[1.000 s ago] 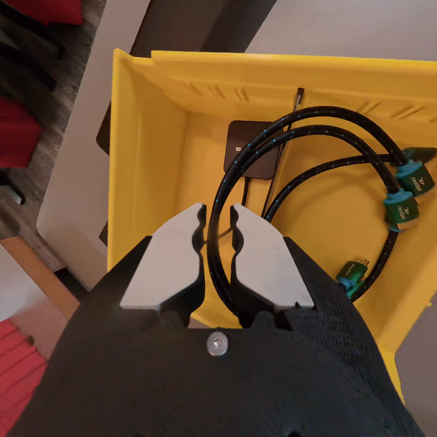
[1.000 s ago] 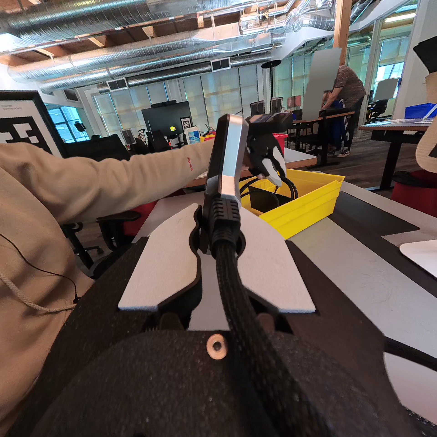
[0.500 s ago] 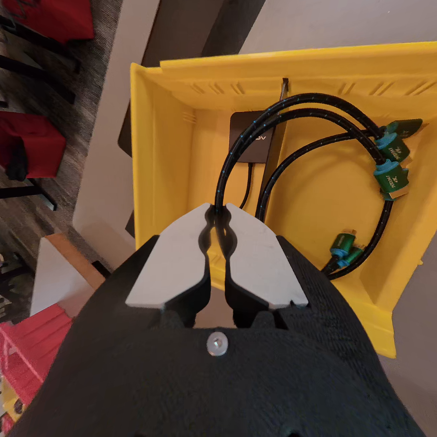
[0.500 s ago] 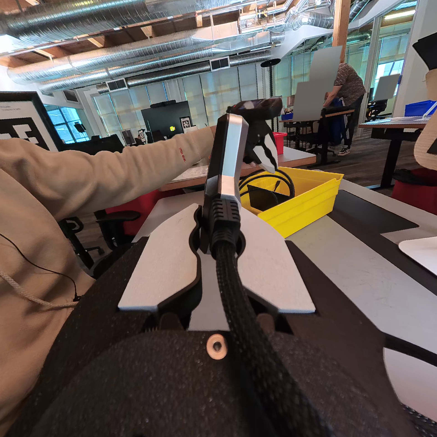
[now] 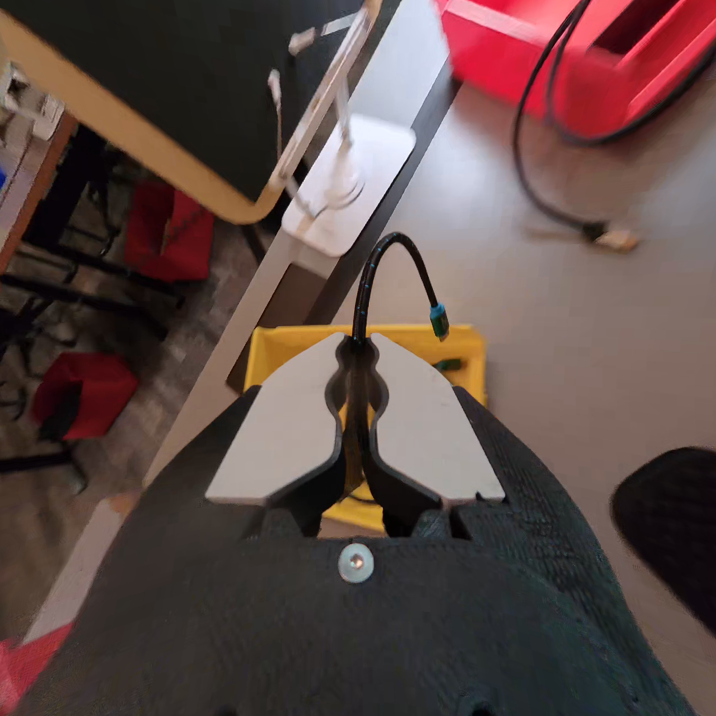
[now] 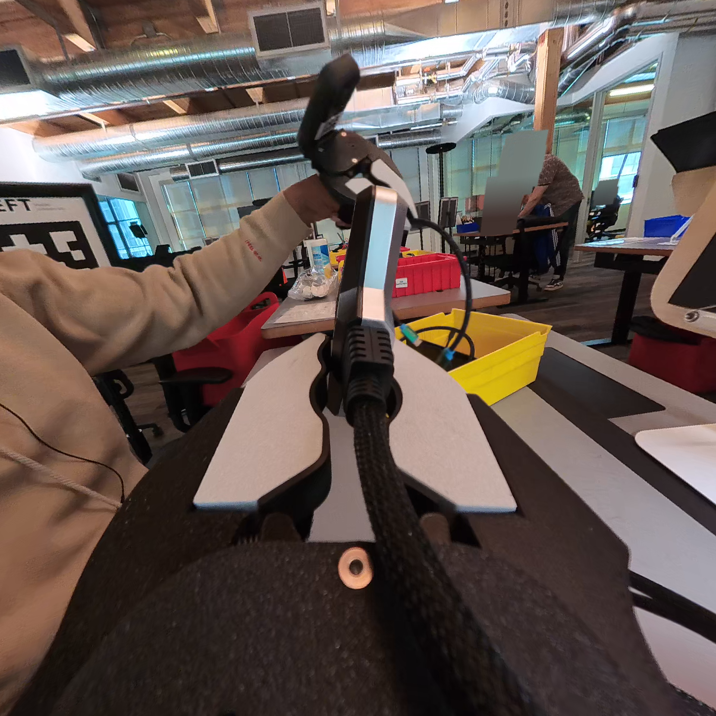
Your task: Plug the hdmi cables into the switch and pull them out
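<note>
- Step in hand looks like the fetch-a-cable part: the left gripper (image 5: 355, 341) has its jaws pinched on a black braided hdmi cable (image 5: 387, 248), held up in the air above the yellow bin (image 5: 271, 345) at the table's edge.
- Cable arcs up out of the fingertips and droops, so the green plug (image 5: 439, 320) dangles free, not aimed at anything.
- The right gripper (image 6: 358, 356) is clamped on the switch (image 6: 372, 263), a slim silver-and-black box held upright, with a thick black braided lead (image 6: 379, 445) running out of its near end.
- Next move probably needs a regrip closer to the plug; held this far back, it'll flop around and miss the port.
- More green plugs sit down in the bin.
</note>
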{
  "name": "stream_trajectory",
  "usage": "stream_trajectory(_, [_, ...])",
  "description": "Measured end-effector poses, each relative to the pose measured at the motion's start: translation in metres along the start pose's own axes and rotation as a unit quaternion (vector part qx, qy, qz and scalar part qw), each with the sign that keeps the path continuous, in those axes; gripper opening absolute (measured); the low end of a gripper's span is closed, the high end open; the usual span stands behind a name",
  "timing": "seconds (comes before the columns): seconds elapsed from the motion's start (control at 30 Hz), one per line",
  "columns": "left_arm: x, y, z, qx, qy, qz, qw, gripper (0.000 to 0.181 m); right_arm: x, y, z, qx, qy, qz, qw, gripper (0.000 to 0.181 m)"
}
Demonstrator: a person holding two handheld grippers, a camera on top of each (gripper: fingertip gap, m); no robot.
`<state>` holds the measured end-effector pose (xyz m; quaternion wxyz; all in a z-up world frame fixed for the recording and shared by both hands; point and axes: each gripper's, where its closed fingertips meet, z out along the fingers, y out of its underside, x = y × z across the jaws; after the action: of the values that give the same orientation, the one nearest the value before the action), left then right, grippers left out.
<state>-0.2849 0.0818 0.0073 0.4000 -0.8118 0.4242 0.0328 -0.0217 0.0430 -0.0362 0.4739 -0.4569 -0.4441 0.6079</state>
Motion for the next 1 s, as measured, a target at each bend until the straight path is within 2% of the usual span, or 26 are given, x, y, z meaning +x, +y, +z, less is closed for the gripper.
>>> stream_trajectory(0.03, [0.011, -0.011, -0.004, 0.026, 0.016, -0.013, 0.999, 0.007, -0.001, -0.002, -0.001, 0.003, 0.002, -0.003, 1.000, 0.024])
stream_trajectory(0.13, [0.043, -0.033, -0.007, 0.093, 0.066, -0.064, 0.991, 0.007, 0.000, -0.007, -0.006, 0.006, 0.007, -0.009, 1.000, 0.024])
stream_trajectory(0.23, [0.079, -0.037, 0.005, 0.132, 0.133, -0.150, 0.971, 0.007, 0.001, -0.010, -0.011, 0.012, 0.011, -0.008, 1.000, 0.024])
stream_trajectory(0.3, [0.106, -0.023, 0.026, 0.131, 0.177, -0.205, 0.954, 0.007, 0.003, -0.012, -0.014, 0.013, 0.015, -0.006, 1.000, 0.024])
stream_trajectory(0.4, [0.145, 0.012, 0.066, 0.126, 0.245, -0.301, 0.913, 0.007, 0.005, -0.012, -0.018, 0.005, 0.019, 0.000, 1.000, 0.024])
stream_trajectory(0.47, [0.159, 0.038, 0.088, 0.132, 0.254, -0.345, 0.894, 0.007, 0.004, -0.011, -0.019, 0.001, 0.018, 0.004, 1.000, 0.024])
stream_trajectory(0.57, [0.171, 0.067, 0.099, 0.148, 0.240, -0.383, 0.880, 0.007, 0.004, -0.009, -0.019, -0.005, 0.018, 0.003, 1.000, 0.024])
stream_trajectory(0.67, [0.178, 0.091, 0.101, 0.136, 0.197, -0.374, 0.896, 0.007, 0.007, -0.006, -0.016, -0.006, 0.017, 0.009, 1.000, 0.024])
stream_trajectory(0.77, [0.171, 0.115, 0.099, 0.091, 0.102, -0.317, 0.938, 0.011, 0.010, 0.000, -0.013, -0.009, 0.016, 0.018, 1.000, 0.024])
stream_trajectory(0.83, [0.165, 0.115, 0.091, 0.088, 0.047, -0.269, 0.958, 0.016, 0.011, 0.004, -0.011, -0.014, 0.017, 0.019, 1.000, 0.024])
stream_trajectory(0.9, [0.180, 0.100, 0.088, 0.096, 0.069, -0.243, 0.963, 0.020, 0.010, 0.006, -0.008, -0.017, 0.016, 0.017, 1.000, 0.024])
stream_trajectory(1.0, [0.229, 0.085, 0.104, 0.060, 0.172, -0.227, 0.957, 0.028, 0.009, 0.006, -0.006, -0.017, 0.014, 0.017, 1.000, 0.024])
